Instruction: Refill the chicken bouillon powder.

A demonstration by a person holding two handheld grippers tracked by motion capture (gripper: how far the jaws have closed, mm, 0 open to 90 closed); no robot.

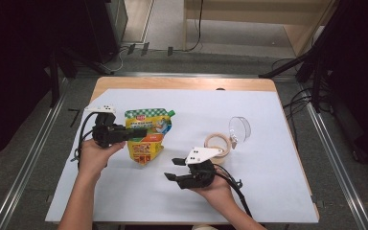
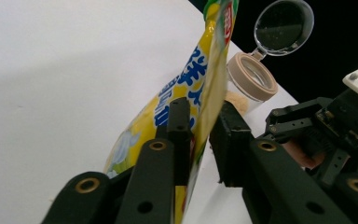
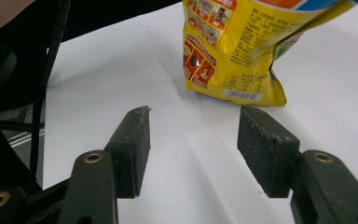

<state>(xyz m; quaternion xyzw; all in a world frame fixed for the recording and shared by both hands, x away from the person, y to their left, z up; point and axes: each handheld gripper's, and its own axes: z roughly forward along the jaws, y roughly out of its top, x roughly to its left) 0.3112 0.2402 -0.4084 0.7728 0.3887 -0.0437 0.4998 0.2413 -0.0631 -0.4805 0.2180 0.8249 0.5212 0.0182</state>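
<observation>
Between the left gripper's [image 2: 200, 140] jaws, yellow pouch [image 2: 186, 98] shows blue, possibly Chinese, lettering.

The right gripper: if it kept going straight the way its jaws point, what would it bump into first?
Probably the yellow pouch: the open right gripper aims at its bottom edge across bare white table. Depth is hard to judge.

pouch [image 3: 242, 46] top cut off by the right gripper view's edge, its small print unreadable
</observation>
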